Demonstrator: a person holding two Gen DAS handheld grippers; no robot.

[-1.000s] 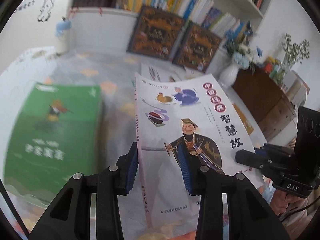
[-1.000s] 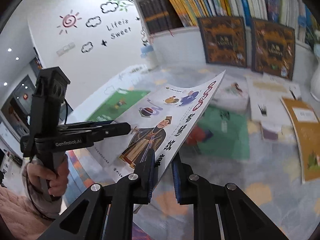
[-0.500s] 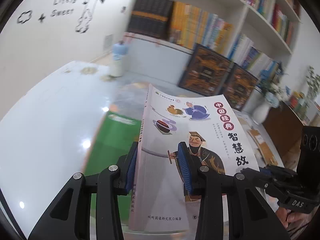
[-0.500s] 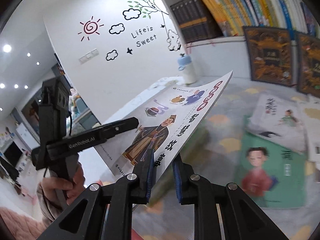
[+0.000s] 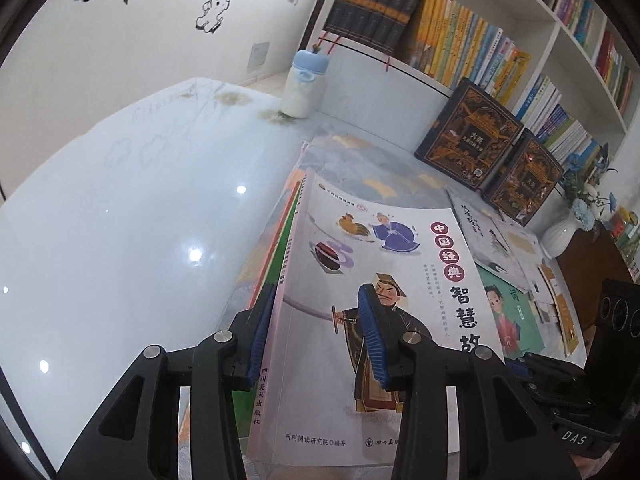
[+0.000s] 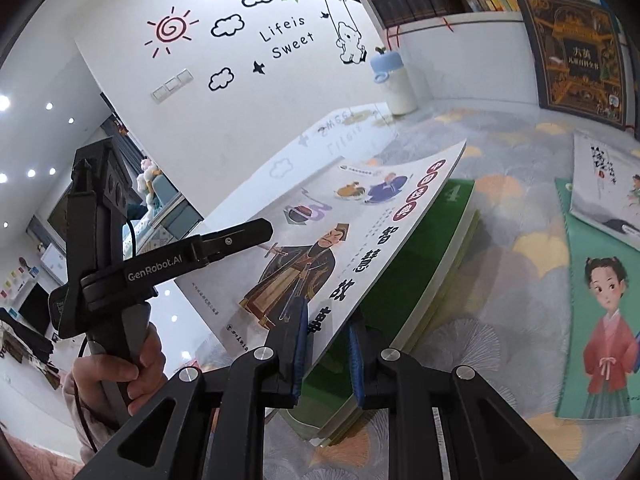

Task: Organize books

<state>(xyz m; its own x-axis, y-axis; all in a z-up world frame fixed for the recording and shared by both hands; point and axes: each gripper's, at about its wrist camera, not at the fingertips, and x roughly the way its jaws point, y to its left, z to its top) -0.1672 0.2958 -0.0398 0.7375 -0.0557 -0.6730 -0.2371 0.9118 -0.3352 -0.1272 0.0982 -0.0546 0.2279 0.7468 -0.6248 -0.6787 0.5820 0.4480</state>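
Note:
A white picture book (image 5: 400, 264) with a robed figure on its cover is carried tilted over a stack topped by a green book (image 6: 420, 280). My left gripper (image 5: 316, 304) straddles its spine edge. The jaws are opening, one pad beside the spine and the other over the cover. From the right wrist view, the left gripper (image 6: 256, 232) reaches onto the book's (image 6: 340, 232) near-left edge. My right gripper (image 6: 326, 320) is shut on the opposite long edge. It shows as a black body (image 5: 560, 380) at lower right in the left wrist view.
A blue-capped bottle (image 5: 302, 88) stands at the back of the glossy white table (image 5: 120, 220). Two dark ornate box sets (image 5: 468, 132) lean under the bookshelf. Several books (image 6: 600, 320) lie on the patterned cloth to the right. A white vase (image 5: 564, 232) stands far right.
Both grippers carried the book leftward across the table until it sits over the green book. The left jaws have widened slightly around the spine.

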